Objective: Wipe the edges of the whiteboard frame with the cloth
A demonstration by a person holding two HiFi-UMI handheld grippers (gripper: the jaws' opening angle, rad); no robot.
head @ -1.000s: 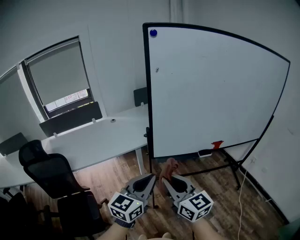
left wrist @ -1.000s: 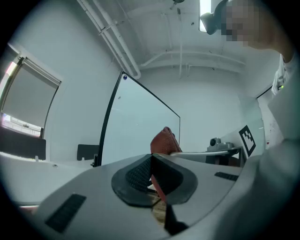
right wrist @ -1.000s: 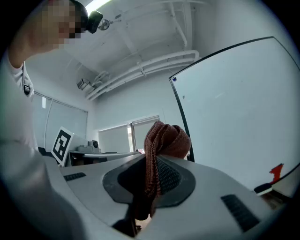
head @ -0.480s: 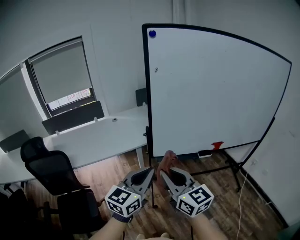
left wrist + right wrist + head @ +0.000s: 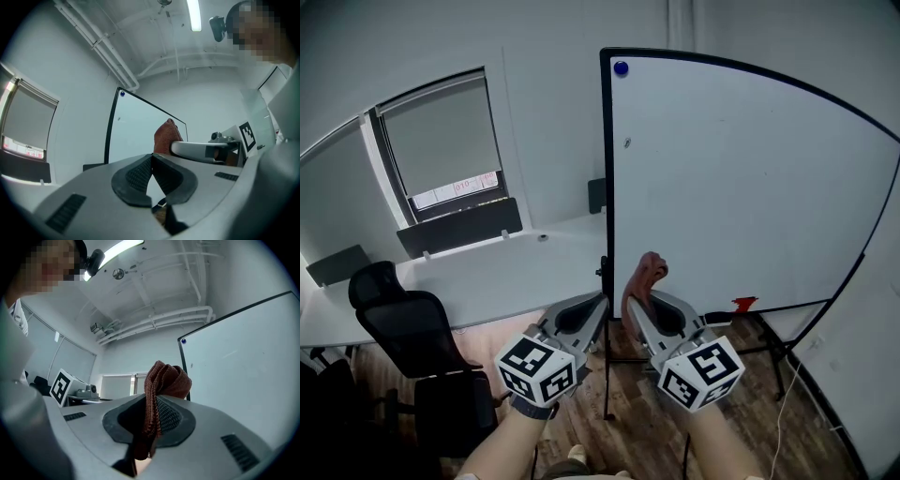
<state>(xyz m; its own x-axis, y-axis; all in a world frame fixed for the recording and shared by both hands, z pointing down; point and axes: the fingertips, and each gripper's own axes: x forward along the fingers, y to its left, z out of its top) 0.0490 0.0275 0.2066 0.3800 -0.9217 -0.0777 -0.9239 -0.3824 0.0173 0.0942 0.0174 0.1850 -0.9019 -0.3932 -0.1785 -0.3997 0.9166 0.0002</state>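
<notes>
A large whiteboard [image 5: 750, 178] on a wheeled stand has a thin black frame [image 5: 606, 169]; its left edge rises just beyond both grippers. My right gripper [image 5: 636, 298] is shut on a reddish-brown cloth [image 5: 647, 275], whose bunched top sticks out past the jaw tips. The same cloth [image 5: 161, 390] fills the right gripper view, with the frame's left edge [image 5: 183, 366] behind it. My left gripper [image 5: 592, 307] is shut with nothing in it, held beside the right one. In the left gripper view the cloth [image 5: 166, 138] shows against the board.
A blue magnet [image 5: 622, 67] sits at the board's top left corner. A red item [image 5: 742, 304] lies on the board's tray. A white desk [image 5: 478, 277] with a black chair [image 5: 412, 347] stands to the left. The stand's legs [image 5: 778, 352] spread over the wooden floor.
Both grippers have risen and moved closer to the board's left frame edge, the cloth carried along. The head view has shifted, so the board sits further right.
</notes>
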